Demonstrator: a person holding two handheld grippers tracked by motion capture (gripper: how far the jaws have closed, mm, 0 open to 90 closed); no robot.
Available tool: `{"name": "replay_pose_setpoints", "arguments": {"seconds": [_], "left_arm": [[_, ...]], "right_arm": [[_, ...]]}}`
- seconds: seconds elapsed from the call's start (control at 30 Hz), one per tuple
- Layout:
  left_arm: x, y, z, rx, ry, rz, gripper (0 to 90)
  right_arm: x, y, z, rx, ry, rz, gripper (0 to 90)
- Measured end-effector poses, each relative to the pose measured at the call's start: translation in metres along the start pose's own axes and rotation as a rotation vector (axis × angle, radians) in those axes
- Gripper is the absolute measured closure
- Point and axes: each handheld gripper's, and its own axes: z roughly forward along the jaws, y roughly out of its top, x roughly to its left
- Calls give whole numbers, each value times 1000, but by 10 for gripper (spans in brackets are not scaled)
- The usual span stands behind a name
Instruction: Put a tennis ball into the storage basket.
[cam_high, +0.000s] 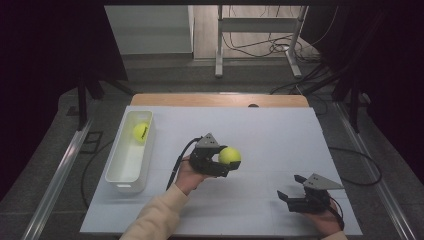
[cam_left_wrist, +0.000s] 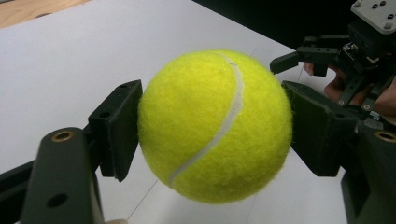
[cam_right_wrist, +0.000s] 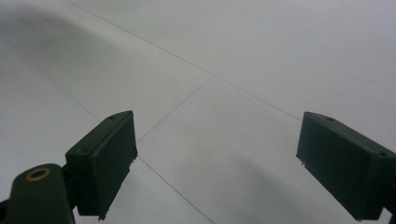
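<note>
Clamped between the two black pads of the left gripper, lifted clear of the white table sheet: a fuzzy yellow tennis ball, its underside cut off from sight in the high view. Spread wide over bare sheet near the front edge, the right gripper, wrist cropped by the frame. Half hidden behind the wall of the white oblong plastic bin, a second yellow ball, printing too small to read.

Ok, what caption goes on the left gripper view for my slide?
Left gripper squeezing a yellow tennis ball above the white table.
</note>
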Motion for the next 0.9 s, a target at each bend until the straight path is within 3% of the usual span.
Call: {"name": "replay_pose_setpoints", "arguments": {"seconds": [0.9], "left_arm": [[8, -8, -29, -37, 45, -19, 255]], "right_arm": [[0, 0, 0, 1, -1, 0, 127]]}}
